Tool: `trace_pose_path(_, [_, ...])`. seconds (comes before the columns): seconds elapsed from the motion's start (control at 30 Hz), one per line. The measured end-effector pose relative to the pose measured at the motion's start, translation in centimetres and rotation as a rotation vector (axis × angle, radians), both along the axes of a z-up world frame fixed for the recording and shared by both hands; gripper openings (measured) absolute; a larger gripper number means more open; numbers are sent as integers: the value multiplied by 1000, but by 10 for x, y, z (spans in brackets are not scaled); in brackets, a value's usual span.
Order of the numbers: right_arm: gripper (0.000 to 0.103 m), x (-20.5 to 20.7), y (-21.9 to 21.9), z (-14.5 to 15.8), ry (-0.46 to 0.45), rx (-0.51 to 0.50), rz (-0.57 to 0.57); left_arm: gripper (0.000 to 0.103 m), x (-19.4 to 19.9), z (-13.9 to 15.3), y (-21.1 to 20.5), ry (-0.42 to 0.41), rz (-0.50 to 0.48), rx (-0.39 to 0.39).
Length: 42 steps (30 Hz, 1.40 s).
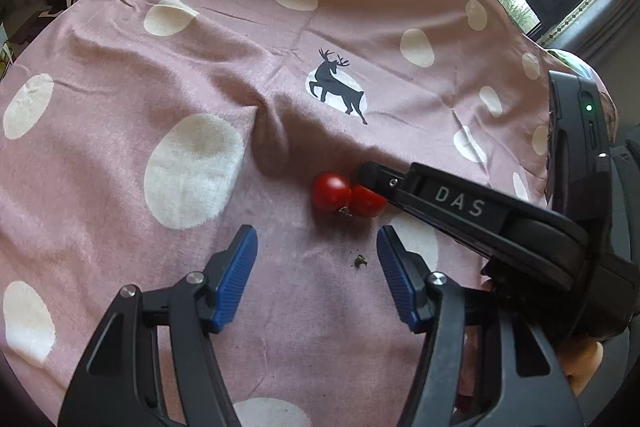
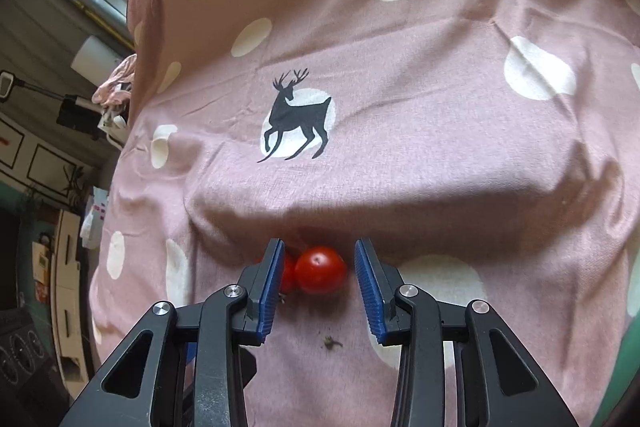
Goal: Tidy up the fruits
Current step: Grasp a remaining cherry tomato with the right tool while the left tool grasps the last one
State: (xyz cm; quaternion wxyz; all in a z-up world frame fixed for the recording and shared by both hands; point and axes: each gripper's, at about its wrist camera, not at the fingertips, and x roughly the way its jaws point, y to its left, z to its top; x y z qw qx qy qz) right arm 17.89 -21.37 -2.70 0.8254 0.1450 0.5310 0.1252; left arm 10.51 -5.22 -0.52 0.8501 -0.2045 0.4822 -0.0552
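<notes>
1. A pink polka-dot cloth (image 2: 400,75) covers the whole surface; its black deer print (image 2: 298,119) serves as the landmark.
2. The left gripper (image 1: 316,259) hovers nearer the camera than the deer, jaws spread, nothing between them.
3. The right gripper (image 2: 316,281) sits below the deer, jaws spread around one tomato, pads not pressing it.
4. Two cherry tomatoes (image 1: 346,197) lie touching, below the deer.
5. A green stem scrap (image 2: 331,343) lies just nearer than the tomatoes.

Two touching tomatoes (image 2: 320,269) on cloth (image 2: 400,107)
</notes>
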Motion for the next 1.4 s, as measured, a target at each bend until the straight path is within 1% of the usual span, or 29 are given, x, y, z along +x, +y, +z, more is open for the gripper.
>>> trace_pose_path(0.03, [34,0,2,-2,4,-11,2,61,0,0,1,3,2,-6])
trace_pose_path(0.07, [33,1,4,-5,14,-12,4,61,1,0,3,6,6,-15])
trace_pose_path(0.13, [31,1,4,-11,26,14,2,61,0,0,5,11,12,-23])
trace_pose_path(0.3, [30,-1,0,-12,25,33,-21,61,2,-2,5,20,17,-14])
trace_pose_path(0.4, [30,-11,-14,-4,13,58,-38,61,3,-2,1,26,6,-15])
trace_pose_path(0.5, [30,-34,-34,10,-22,71,-64,61,2,0,-2,12,8,2])
trace_pose_path(0.57, [30,-56,-48,17,-43,70,-78,61,4,0,-1,17,16,-4])
trace_pose_path(0.73, [30,-107,-75,22,-58,73,-95,61,10,-5,12,54,41,-73])
trace_pose_path(0.83, [30,-118,-81,25,-88,77,-85,59,11,-9,21,76,79,-129])
trace_pose_path(0.87, [30,-118,-82,26,-96,78,-83,59,12,-9,20,82,83,-126])
trace_pose_path(0.93, [30,-115,-81,29,-104,67,-73,59,14,-6,13,77,94,-90])
trace_pose_path(1.03, [30,-117,-81,31,-115,79,-58,59,22,-5,-2,66,77,-50])
trace_pose_path(1.13, [30,-123,-83,30,-108,102,-57,58,32,-10,-17,82,67,-22])
trace_pose_path(1.23, [30,-124,-84,31,-115,81,-66,56,40,-15,-28,85,54,36])
trace_pose_path(1.3, [30,-126,-84,34,-127,76,-67,56,43,-20,-29,88,62,59])
trace_pose_path(1.33, [30,-127,-84,35,-133,76,-65,55,45,-23,-30,96,67,69])
trace_pose_path(1.37, [30,-127,-84,37,-140,77,-62,53,46,-26,-30,102,70,71])
trace_pose_path(1.4, [30,-128,-84,38,-146,76,-61,51,46,-26,-30,90,78,81])
